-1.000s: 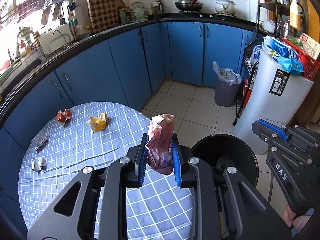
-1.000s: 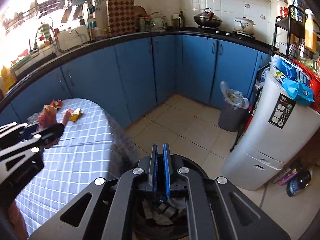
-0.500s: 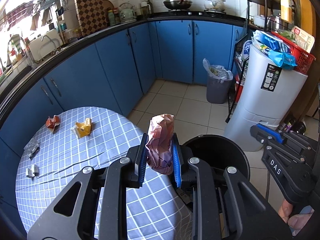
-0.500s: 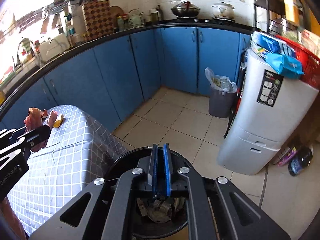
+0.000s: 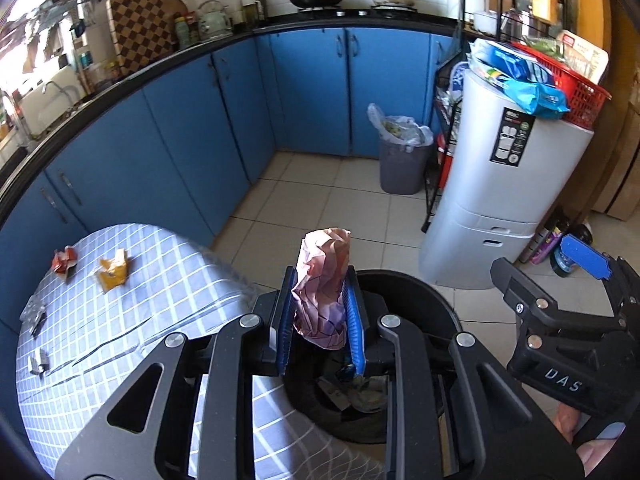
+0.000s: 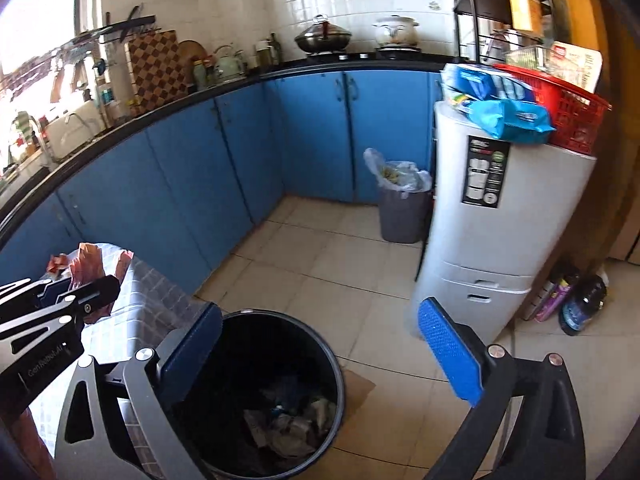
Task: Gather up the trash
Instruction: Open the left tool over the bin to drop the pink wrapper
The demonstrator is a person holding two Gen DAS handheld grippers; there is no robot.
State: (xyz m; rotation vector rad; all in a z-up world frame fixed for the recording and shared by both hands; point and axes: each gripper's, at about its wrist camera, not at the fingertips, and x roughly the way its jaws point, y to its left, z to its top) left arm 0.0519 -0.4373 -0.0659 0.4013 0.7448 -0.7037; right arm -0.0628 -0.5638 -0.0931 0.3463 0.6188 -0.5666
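My left gripper (image 5: pixel 320 312) is shut on a crumpled pink paper bag (image 5: pixel 322 280) and holds it upright above the near rim of the black round bin (image 5: pixel 432 300). In the right wrist view the same bag (image 6: pixel 86 268) shows at far left. My right gripper (image 6: pixel 320 344) is open and empty over the black bin (image 6: pixel 320 344), which has trash at its bottom. A red wrapper (image 5: pixel 64 260), a yellow wrapper (image 5: pixel 114 270) and small silver scraps (image 5: pixel 34 312) lie on the checked tablecloth (image 5: pixel 160 288).
A grey bin with a plastic liner (image 5: pixel 402 160) stands by the blue cabinets (image 5: pixel 312 88). A white tall unit (image 5: pixel 504 200) with a red basket (image 5: pixel 576 96) stands at right. Bottles (image 6: pixel 580 300) stand on the tiled floor beside it.
My right gripper has opened wide over the black bin. My left gripper has carried the pink bag rightward from over the table to the bin's rim.
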